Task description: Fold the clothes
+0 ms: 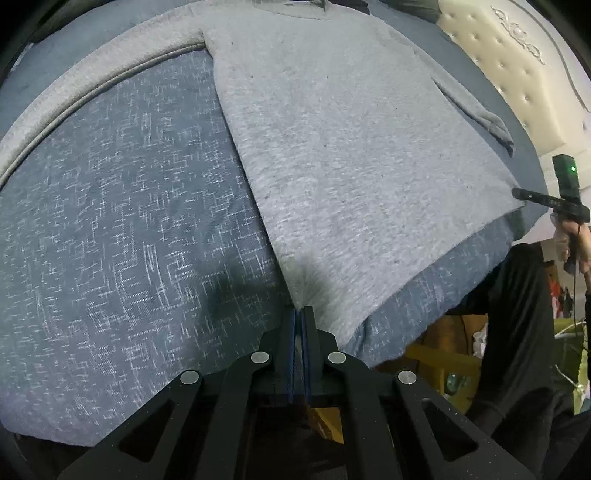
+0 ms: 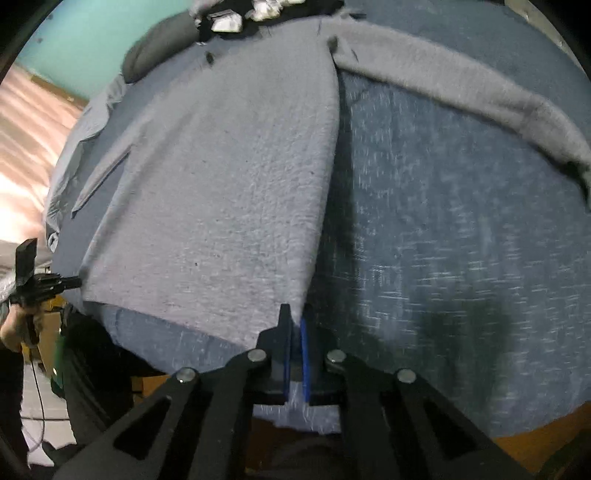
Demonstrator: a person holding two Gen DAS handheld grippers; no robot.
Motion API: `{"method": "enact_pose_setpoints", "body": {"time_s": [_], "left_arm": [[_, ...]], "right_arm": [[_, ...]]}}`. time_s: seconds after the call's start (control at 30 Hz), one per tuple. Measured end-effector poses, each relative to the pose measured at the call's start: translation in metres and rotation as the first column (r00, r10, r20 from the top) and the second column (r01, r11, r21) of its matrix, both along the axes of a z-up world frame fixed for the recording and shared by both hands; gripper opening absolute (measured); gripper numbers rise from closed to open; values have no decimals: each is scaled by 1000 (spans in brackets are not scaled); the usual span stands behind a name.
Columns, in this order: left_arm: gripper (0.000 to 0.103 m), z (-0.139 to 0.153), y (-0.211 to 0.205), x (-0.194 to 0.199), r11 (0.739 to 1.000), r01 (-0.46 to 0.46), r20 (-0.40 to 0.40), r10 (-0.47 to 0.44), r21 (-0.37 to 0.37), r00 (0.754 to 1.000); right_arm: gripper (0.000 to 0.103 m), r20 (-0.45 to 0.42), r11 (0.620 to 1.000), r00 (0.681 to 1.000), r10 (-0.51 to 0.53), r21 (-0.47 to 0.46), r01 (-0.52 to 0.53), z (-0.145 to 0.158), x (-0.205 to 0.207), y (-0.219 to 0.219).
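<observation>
Both hand-held grippers (image 1: 300, 310) (image 2: 294, 314) on sweater (image 1: 332, 147) hem corners

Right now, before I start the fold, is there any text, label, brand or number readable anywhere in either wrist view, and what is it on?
No readable text in either view.
Grey sweater: no print, tag or label visible.
Blue bedspread: woven pattern only, no lettering.
Cream headboard: raised ornament, not writing.
Black device above the other gripper: a green light, no legible marking.
Pale items at the bed's far end: too blurred to tell.
</observation>
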State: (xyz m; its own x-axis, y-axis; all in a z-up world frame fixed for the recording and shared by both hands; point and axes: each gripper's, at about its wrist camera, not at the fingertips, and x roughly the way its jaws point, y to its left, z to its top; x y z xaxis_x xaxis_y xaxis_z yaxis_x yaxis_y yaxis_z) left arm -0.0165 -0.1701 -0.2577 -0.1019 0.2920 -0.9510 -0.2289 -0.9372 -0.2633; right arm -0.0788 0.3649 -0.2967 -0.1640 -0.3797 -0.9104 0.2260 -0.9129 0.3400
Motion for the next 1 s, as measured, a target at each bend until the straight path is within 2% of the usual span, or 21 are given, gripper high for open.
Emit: {"method": "enact_pose_setpoints", "body": {"time_s": [0.13,0.23,0.43,0.5,0.53,0.57,0.63,0.67,0.8,0.9,0.93,0.97,1.0], "left_arm": [[0,4,-26,-2,1000,16,15,-15,-19,1000],[0,-7,-36,-2,1000,-8,32,8,-23,999],[0,-24,-56,-13,992,-100,48,97,76,994],[5,-28,-60,-16,989,-109,53,104,96,993],[13,-29,-60,-17,988,-111,57,105,108,993],[25,-29,-57,-17,986,-111,61,104,125,993],[38,-28,-52,-18,981,-113,71,103,160,992],[41,-29,-50,-19,979,-112,74,100,172,992],[41,-37,-41,-23,977,-97,82,83,188,993],[39,-46,-26,-20,983,-76,81,63,167,995],[34,-47,-23,-19,985,-67,81,54,159,995],[19,-48,-19,-19,987,-55,78,43,154,996],[12,-47,-15,-20,988,-43,71,33,151,997]], "right_arm": [[3,-7,1000,1000,15,10,-15,6,9,10],[3,-3,1000,1000,26,13,-26,4,13,13],[3,19,998,999,43,37,-44,-15,10,1],[3,23,999,999,30,33,-31,-17,8,4],[3,24,999,999,24,31,-25,-18,6,6],[3,26,999,999,18,29,-19,-19,5,7],[3,26,999,999,18,26,-18,-19,5,9],[3,27,1000,999,17,25,-18,-19,5,10],[4,26,999,999,20,27,-20,-16,4,10],[4,24,999,1000,21,31,-21,-15,2,9],[4,22,999,1000,21,31,-21,-14,2,9],[4,16,999,1000,20,32,-20,-13,4,11],[4,7,999,1000,17,32,-18,-10,4,12]]}}
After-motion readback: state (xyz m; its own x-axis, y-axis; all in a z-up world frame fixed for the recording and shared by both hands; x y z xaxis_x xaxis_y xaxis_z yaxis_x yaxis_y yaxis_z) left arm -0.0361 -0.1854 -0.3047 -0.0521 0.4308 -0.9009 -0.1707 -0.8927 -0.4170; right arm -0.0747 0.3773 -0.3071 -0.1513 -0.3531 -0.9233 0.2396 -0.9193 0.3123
